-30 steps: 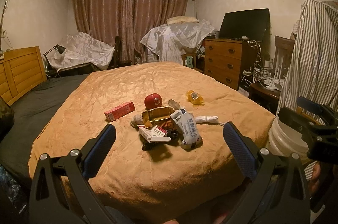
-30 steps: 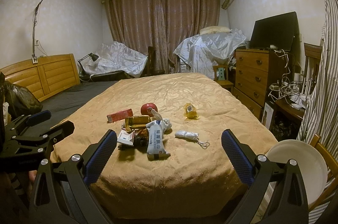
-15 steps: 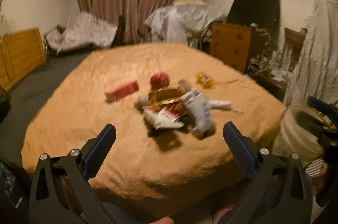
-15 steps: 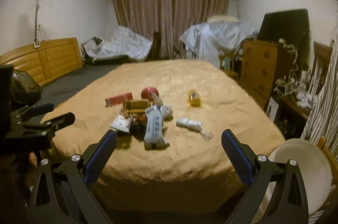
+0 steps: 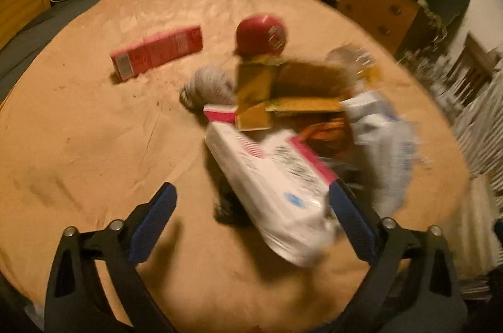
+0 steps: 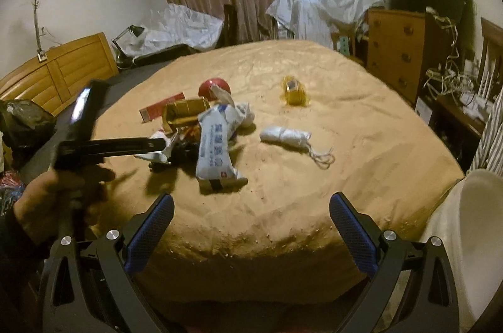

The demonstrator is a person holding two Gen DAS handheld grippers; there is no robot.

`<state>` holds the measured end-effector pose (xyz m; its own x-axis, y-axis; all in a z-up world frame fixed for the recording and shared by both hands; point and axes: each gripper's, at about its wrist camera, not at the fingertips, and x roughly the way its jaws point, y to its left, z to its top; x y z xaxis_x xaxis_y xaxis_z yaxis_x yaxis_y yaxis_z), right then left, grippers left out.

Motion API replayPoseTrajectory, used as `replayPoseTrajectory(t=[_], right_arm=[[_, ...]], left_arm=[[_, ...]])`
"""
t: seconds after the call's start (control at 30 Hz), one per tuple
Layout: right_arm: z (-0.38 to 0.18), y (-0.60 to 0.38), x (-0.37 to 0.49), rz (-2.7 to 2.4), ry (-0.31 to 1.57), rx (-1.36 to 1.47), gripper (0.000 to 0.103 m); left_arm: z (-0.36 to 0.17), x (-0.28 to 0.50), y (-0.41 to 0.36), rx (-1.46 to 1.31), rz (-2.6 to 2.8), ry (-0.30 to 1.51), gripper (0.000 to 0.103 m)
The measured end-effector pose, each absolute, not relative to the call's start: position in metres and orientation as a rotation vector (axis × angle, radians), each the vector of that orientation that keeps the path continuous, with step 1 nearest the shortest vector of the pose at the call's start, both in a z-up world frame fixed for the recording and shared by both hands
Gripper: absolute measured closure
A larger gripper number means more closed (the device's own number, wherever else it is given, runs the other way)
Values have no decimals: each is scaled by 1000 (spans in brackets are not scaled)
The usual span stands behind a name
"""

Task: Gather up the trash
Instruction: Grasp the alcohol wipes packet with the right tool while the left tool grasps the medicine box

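Observation:
A pile of trash lies on the tan bedspread (image 5: pixel 78 125). It holds a white-and-pink packet (image 5: pixel 276 185), a gold carton (image 5: pixel 283 88), a white printed bag (image 6: pixel 217 150) and a red ball-shaped container (image 5: pixel 261 34). A red box (image 5: pixel 157 51) lies apart to the left. My left gripper (image 5: pixel 251 187) is down over the pile, its jaws closing with the white-and-pink packet between them; the left pad stands clear of it. In the right wrist view the left gripper (image 6: pixel 160 144) reaches in from the left. My right gripper (image 6: pixel 251 197) hangs open at the bed's near edge, nothing between its fingers.
A yellow wrapper (image 6: pixel 294 89) and a rolled white mask (image 6: pixel 286 135) lie right of the pile. A white bucket (image 6: pixel 471 238) stands at the bed's right corner, a black bag (image 6: pixel 22 125) at the left. A wooden dresser (image 6: pixel 399 50) lines the right wall.
My left gripper swung down and forward onto the pile; the white-and-pink packet now sits between its narrowing jaws. My right gripper dropped and came closer to the bed, still open.

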<state>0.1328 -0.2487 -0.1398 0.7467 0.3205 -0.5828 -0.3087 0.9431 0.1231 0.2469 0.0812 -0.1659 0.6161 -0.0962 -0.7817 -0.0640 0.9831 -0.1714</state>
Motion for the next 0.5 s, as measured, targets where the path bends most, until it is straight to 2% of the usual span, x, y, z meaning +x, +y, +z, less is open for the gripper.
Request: replayPoseTrajectory(t=[0.03, 0.27, 0.5], right_arm=[[-142, -248, 137, 346, 651, 19, 4], [-163, -241, 164, 363, 709, 13, 4], [-177, -214, 194, 426, 725, -4, 4]], left_arm=[[-171, 250, 85, -201, -21, 921, 19], [-168, 238, 148, -132, 113, 871, 20], [-160, 217, 194, -254, 143, 880, 19]])
